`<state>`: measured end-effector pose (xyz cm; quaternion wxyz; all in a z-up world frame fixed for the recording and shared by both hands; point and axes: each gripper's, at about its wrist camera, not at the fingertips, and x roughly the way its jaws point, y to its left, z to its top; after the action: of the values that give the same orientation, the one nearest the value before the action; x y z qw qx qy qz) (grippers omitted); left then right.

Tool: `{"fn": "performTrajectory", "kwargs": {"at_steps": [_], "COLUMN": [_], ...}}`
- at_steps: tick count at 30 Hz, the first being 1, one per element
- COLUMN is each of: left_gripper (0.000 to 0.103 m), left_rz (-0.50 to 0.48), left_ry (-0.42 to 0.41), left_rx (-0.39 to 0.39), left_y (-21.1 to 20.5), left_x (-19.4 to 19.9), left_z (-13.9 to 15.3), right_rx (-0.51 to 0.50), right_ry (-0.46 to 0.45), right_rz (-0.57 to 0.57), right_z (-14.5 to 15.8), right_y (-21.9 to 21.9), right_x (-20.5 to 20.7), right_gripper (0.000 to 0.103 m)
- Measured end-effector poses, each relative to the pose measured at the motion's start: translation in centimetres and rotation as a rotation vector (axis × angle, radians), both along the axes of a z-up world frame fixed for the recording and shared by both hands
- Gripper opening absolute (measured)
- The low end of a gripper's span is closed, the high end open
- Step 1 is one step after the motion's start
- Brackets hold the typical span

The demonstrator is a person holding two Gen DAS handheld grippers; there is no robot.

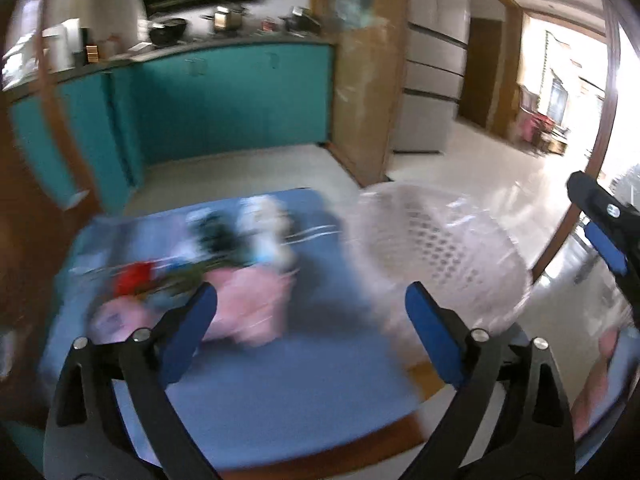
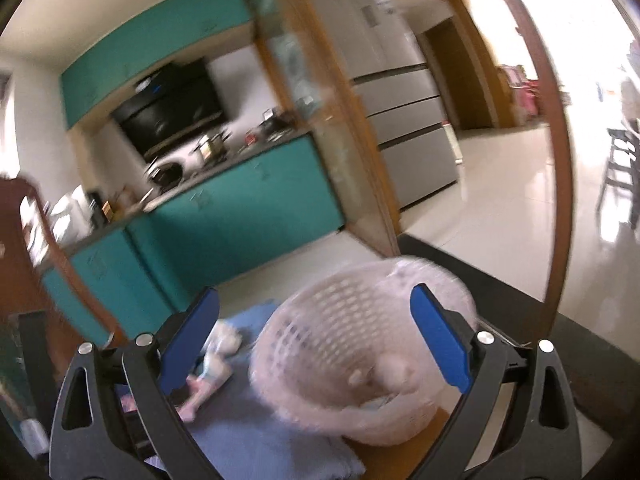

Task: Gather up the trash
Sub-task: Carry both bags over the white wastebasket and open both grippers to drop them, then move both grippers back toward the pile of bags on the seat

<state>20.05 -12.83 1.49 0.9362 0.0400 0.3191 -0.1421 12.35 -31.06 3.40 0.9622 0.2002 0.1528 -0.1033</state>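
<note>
A blurred pile of trash (image 1: 224, 276) lies on a blue cloth (image 1: 280, 380): pink wrappers, a red piece, white and dark bits. A white perforated basket (image 1: 440, 256) lined with a clear bag stands at the cloth's right. My left gripper (image 1: 310, 320) is open and empty above the cloth, between pile and basket. My right gripper (image 2: 314, 332) is open and empty, facing the basket (image 2: 340, 352); crumpled pale trash (image 2: 392, 372) lies inside it. The right gripper also shows at the right edge of the left wrist view (image 1: 604, 220). Some pile pieces (image 2: 212, 368) show left of the basket.
The cloth covers a wooden table (image 1: 400, 432). Teal kitchen cabinets (image 1: 224, 96) with a cluttered counter stand behind. A wooden partition (image 1: 360, 92), a silver fridge (image 2: 400, 120) and shiny tiled floor (image 1: 480, 184) lie to the right. A dark chair (image 2: 620, 172) stands far right.
</note>
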Motion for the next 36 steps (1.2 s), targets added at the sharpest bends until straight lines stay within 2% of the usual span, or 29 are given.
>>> {"fn": "performTrajectory", "kwargs": {"at_steps": [6,9,16,36], "left_gripper": [0.098,0.098,0.098,0.098], "left_rz": [0.194,0.221,0.205,0.192], "left_ry": [-0.017,-0.01,0.008,-0.008], "left_rx": [-0.009,-0.028,-0.016,-0.041], "left_y": [10.0,12.5,13.1,14.0], "left_x": [-4.4,-5.8,-7.0,-7.7], "left_z": [-0.7,-1.4,-2.7,-2.4], "right_rx": [-0.098,-0.123,-0.159,-0.175], "right_ry": [0.115,0.144,0.182,0.184], "right_rz": [0.232,0.286,0.341,0.328], "right_z": [-1.2,-1.8,-3.0,-3.1], "right_y": [7.4,9.6,13.0,13.1], "right_x": [0.6,0.0,-1.0,-0.6], "right_gripper": [0.094,0.094,0.094,0.094]}}
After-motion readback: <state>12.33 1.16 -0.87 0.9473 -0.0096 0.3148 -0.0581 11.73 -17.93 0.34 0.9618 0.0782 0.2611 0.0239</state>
